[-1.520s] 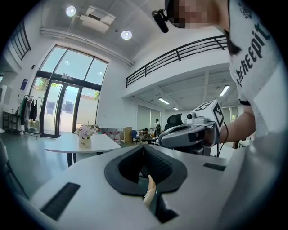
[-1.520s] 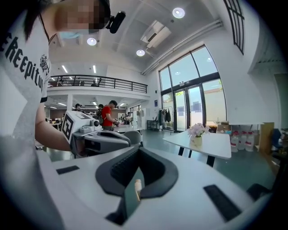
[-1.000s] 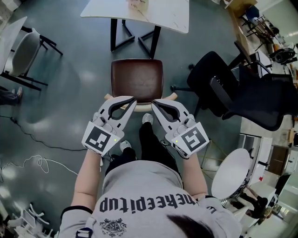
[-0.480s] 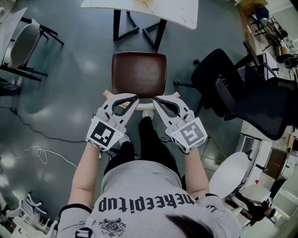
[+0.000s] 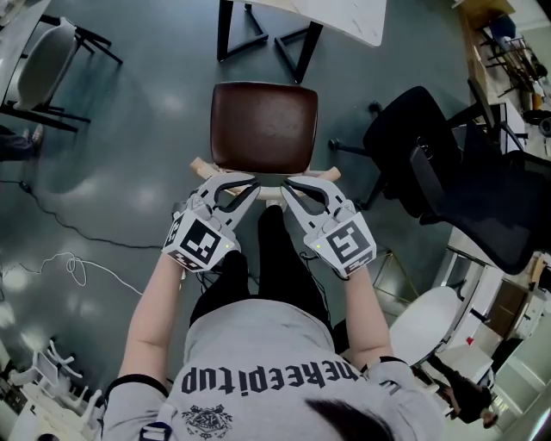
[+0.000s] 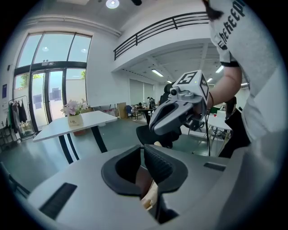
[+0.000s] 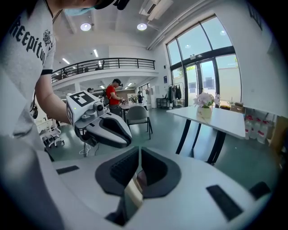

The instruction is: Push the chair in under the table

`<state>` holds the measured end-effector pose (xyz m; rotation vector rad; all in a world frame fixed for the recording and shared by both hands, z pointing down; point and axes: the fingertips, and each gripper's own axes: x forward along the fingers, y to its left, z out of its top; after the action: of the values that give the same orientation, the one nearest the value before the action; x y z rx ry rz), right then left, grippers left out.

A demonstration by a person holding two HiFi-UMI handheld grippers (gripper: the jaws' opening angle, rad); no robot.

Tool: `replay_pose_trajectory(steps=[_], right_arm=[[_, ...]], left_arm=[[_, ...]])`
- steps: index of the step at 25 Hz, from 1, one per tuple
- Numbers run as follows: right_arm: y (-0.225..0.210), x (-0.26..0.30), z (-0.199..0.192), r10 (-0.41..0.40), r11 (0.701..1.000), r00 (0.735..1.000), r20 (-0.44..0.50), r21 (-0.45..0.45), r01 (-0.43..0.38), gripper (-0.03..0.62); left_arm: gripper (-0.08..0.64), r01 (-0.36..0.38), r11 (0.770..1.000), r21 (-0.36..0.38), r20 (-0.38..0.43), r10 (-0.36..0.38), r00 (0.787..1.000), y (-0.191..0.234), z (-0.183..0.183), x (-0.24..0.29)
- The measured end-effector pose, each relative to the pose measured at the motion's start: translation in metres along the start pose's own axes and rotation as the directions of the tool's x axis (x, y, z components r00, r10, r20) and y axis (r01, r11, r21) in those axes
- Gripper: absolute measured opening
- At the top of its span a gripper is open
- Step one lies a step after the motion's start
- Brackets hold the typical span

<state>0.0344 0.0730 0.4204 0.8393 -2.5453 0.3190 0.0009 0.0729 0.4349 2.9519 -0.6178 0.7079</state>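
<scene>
The chair has a dark brown seat [image 5: 263, 127] and a light wooden backrest [image 5: 203, 164], and it stands just in front of the white table [image 5: 344, 10], whose black legs show at the top. My left gripper [image 5: 250, 183] and right gripper [image 5: 287, 183] hang side by side over the middle of the backrest. Both are shut with nothing between the fingers. I cannot tell whether they touch the rail. In the left gripper view the shut jaws [image 6: 143, 152] show a strip of seat and pale wood [image 6: 150, 197] below them. The right gripper view shows its shut jaws [image 7: 138, 156] and the table [image 7: 216, 117].
A black office chair [image 5: 405, 146] stands close on the right, a grey chair [image 5: 39, 77] at the far left, and a white round seat [image 5: 426, 323] at the lower right. A white cable [image 5: 69, 271] lies on the floor. A flower pot [image 7: 204, 110] sits on the table.
Both grippers have sunk toward the chair's backrest and drawn closer together, still shut. The chair and table have slid upward in the head view.
</scene>
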Motion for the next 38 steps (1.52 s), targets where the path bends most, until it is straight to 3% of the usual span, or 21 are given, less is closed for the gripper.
replay_pose_trajectory(steps=[4, 8, 15, 28, 38], right_arm=[[-0.002, 0.008, -0.016, 0.018, 1.0, 0.999, -0.047, -0.012, -0.018, 0.017], [-0.003, 0.016, -0.031, 0.035, 0.998, 0.994, -0.105, -0.042, -0.04, 0.045], [-0.001, 0.023, -0.059, 0.075, 0.988, 0.974, -0.214, -0.113, -0.101, 0.108], [-0.001, 0.026, -0.123, 0.121, 0.942, 0.888, -0.444, -0.229, -0.244, 0.183], [-0.008, 0.031, -0.156, 0.099, 0.881, 0.816, -0.569, -0.332, -0.338, 0.19]], left_arm=[[0.021, 0.023, 0.999, 0.031, -0.069, -0.02, 0.997, -0.004, -0.019, 0.01], [0.07, 0.055, 0.997, 0.056, -0.135, -0.047, 0.99, -0.007, -0.039, 0.02], [0.119, 0.141, 0.981, 0.136, -0.267, -0.101, 0.959, -0.017, -0.069, 0.031], [0.192, 0.278, 0.936, 0.218, -0.475, -0.147, 0.867, -0.03, -0.122, 0.04], [0.204, 0.316, 0.922, 0.226, -0.545, -0.149, 0.825, -0.032, -0.145, 0.047]])
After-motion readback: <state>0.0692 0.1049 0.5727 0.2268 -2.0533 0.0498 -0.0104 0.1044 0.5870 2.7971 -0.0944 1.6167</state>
